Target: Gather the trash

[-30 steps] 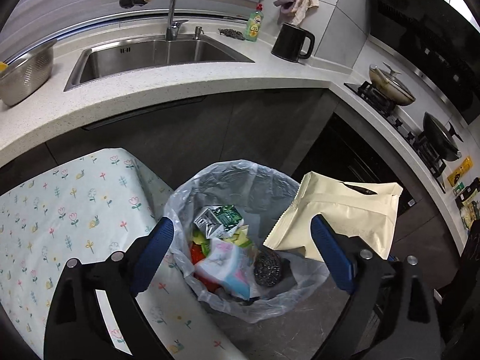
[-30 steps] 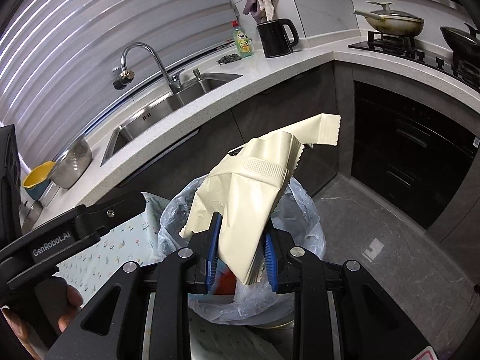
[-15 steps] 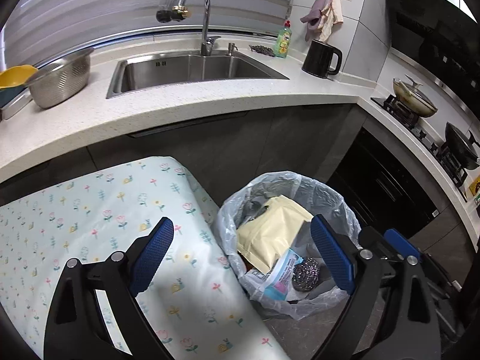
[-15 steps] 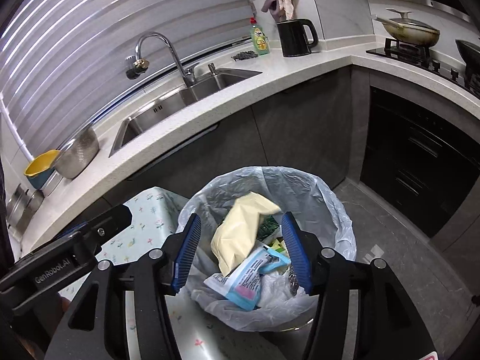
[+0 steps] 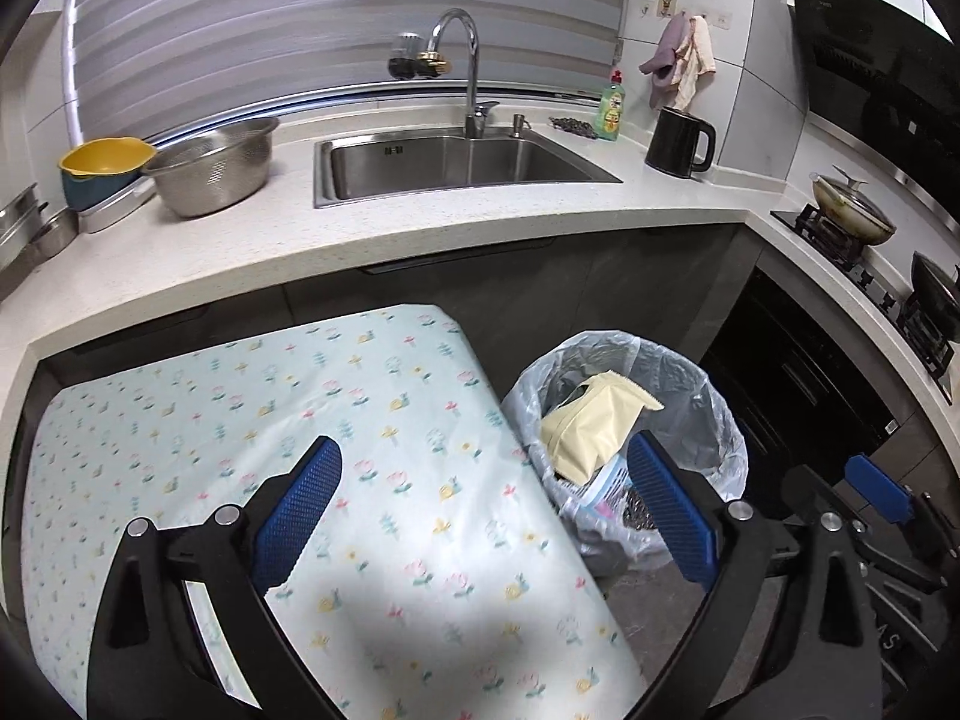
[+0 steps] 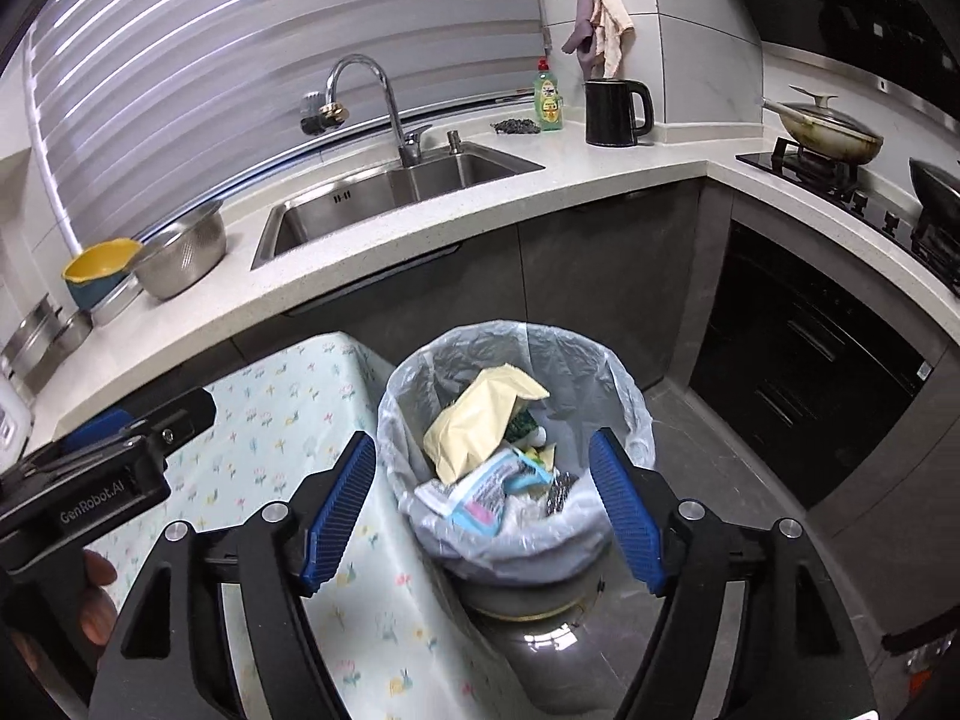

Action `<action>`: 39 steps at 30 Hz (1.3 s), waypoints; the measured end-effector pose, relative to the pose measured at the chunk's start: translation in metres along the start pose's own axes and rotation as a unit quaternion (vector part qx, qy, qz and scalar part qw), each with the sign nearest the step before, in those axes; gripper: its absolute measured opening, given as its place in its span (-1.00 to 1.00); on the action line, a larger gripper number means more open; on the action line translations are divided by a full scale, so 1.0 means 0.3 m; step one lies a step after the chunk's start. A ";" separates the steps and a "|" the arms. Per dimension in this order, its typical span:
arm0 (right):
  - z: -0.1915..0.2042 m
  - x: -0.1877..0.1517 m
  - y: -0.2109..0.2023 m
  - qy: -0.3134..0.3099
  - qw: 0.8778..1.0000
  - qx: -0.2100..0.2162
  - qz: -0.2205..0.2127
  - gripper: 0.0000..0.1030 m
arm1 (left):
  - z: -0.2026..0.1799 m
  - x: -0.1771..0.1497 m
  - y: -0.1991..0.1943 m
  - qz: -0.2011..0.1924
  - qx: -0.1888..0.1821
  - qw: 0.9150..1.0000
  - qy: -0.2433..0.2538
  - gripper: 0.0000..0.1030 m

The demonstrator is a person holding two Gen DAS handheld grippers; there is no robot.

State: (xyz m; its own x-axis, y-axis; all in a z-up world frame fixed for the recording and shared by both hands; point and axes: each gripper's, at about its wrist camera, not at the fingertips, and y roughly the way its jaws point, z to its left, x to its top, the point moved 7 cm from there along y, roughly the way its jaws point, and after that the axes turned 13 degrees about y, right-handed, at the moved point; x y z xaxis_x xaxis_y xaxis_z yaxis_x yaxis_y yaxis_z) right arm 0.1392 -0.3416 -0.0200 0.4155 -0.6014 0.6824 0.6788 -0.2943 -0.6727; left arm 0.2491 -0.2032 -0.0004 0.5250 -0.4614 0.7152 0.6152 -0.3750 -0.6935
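A trash bin with a clear bag liner (image 5: 708,396) (image 6: 624,396) stands on the floor beside the table. A cream pouch (image 5: 594,426) (image 6: 480,420) lies on top of the trash in it, over a blue-and-white wrapper (image 6: 480,495) and a steel scourer (image 5: 636,510). My left gripper (image 5: 486,510) is open and empty above the table's right edge. My right gripper (image 6: 486,504) is open and empty, above and in front of the bin.
A table with a floral cloth (image 5: 270,420) (image 6: 282,438) sits left of the bin. The counter (image 5: 420,228) holds a sink (image 5: 456,168), colander (image 5: 216,168), yellow bowl (image 5: 102,159), kettle (image 5: 681,141) and soap bottle (image 5: 612,108). A stove with pans (image 5: 852,216) is at right.
My right gripper opened and let go of the cream pouch, which dropped into the bin. Both grippers have since pulled back and up; the left moved left over the table.
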 end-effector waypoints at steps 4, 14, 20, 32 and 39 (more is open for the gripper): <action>0.017 -0.043 -0.069 -0.014 1.000 -0.007 -0.002 0.51 | 0.007 -0.049 -0.058 0.010 0.010 1.000 0.003 0.79; 0.025 -0.126 -0.137 -0.031 0.999 -0.015 0.007 0.66 | 0.003 -0.154 -0.150 0.012 0.039 0.999 0.012 0.79; 0.006 -0.164 -0.142 -0.029 0.999 -0.016 0.012 0.70 | -0.008 -0.200 -0.148 0.028 0.042 0.999 0.004 0.79; -0.013 -0.173 -0.137 -0.030 0.999 -0.018 0.011 0.86 | -0.051 -0.227 -0.137 0.035 0.051 0.998 0.005 0.79; -0.020 -0.179 -0.126 -0.032 0.999 -0.019 0.015 0.86 | -0.055 -0.241 -0.126 0.042 0.051 0.998 0.000 0.79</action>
State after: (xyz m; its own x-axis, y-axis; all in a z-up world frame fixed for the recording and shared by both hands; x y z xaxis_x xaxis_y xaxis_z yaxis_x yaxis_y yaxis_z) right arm 0.0877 -0.3027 -0.0329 0.4745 -0.5622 0.6773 0.6428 -0.3044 -0.7030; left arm 0.1783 -0.1689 -0.0273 0.5774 -0.4871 0.6553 0.6256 -0.2517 -0.7384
